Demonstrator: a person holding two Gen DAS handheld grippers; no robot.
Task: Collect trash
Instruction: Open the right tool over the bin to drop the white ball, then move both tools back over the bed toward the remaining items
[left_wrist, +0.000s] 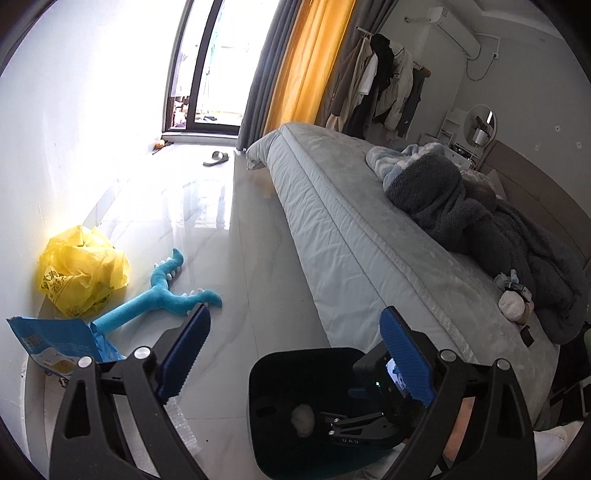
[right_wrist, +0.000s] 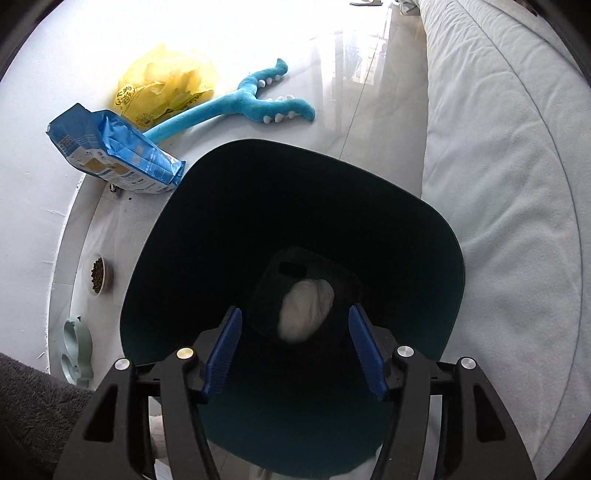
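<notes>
A dark bin (right_wrist: 177, 258) stands on the floor beside the bed; it also shows in the left wrist view (left_wrist: 266, 373). A crumpled white paper ball (right_wrist: 304, 310) lies at its bottom, also seen in the left wrist view (left_wrist: 302, 419). My right gripper (right_wrist: 295, 354) hangs open and empty over the bin's mouth, above the ball. My left gripper (left_wrist: 295, 354) is open and empty, above the floor next to the bin. A crumpled yellow plastic bag (left_wrist: 83, 271) lies by the wall, also in the right wrist view (right_wrist: 166, 85).
A blue plush toy (left_wrist: 162, 295) and a blue food bag (right_wrist: 110, 151) lie on the floor near the wall. A bowl of pellets (right_wrist: 98, 275) and a pale green dish (right_wrist: 75, 347) sit by the wall. The bed (left_wrist: 369, 229) holds blankets. A slipper (left_wrist: 216, 158) lies near the window.
</notes>
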